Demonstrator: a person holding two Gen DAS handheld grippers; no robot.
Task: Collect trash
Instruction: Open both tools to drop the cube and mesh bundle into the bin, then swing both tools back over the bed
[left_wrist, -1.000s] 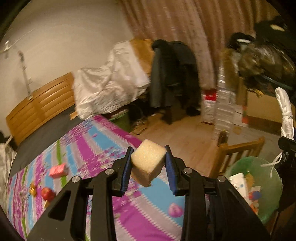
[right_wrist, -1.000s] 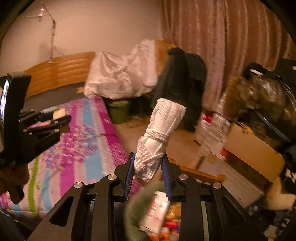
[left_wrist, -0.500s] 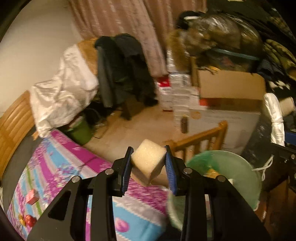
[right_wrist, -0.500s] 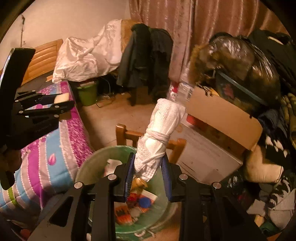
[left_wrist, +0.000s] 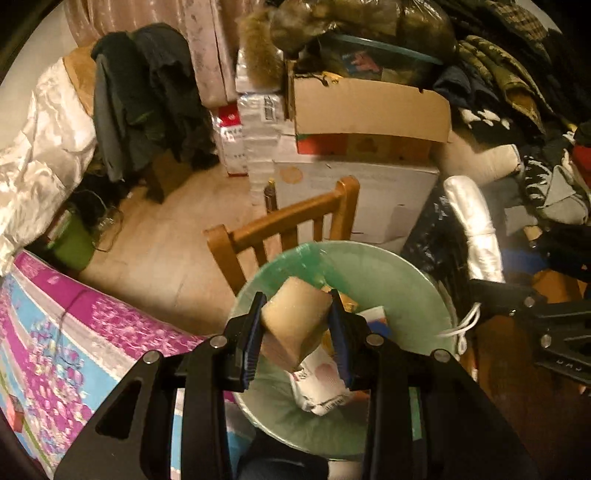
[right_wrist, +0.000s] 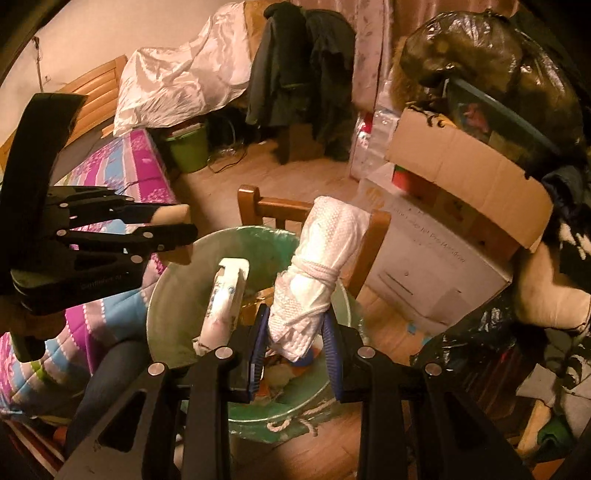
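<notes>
My left gripper (left_wrist: 295, 325) is shut on a pale foam cube (left_wrist: 293, 323), held over the green-lined trash bin (left_wrist: 402, 273). The bin holds paper wrappers and cartons (left_wrist: 319, 387). My right gripper (right_wrist: 293, 332) is shut on a white cloth bundle tied with string (right_wrist: 317, 273), also above the bin (right_wrist: 173, 280). In the right wrist view the left gripper (right_wrist: 173, 221) comes in from the left with the foam cube (right_wrist: 173, 213) at its tip. In the left wrist view the bundle (left_wrist: 472, 229) and the right gripper's black frame (left_wrist: 524, 306) stand at the right.
A wooden chair back (left_wrist: 280, 225) stands just behind the bin. A bed with a pink and blue floral cover (left_wrist: 55, 332) lies to the left. Cardboard boxes (left_wrist: 369, 118) and piled clothes (left_wrist: 517, 81) crowd the right. A small green bucket (right_wrist: 188, 144) sits by the bed.
Both grippers swung from facing the bed and room down toward the bin. The foam cube and the cloth bundle now hang over its mouth, each still gripped.
</notes>
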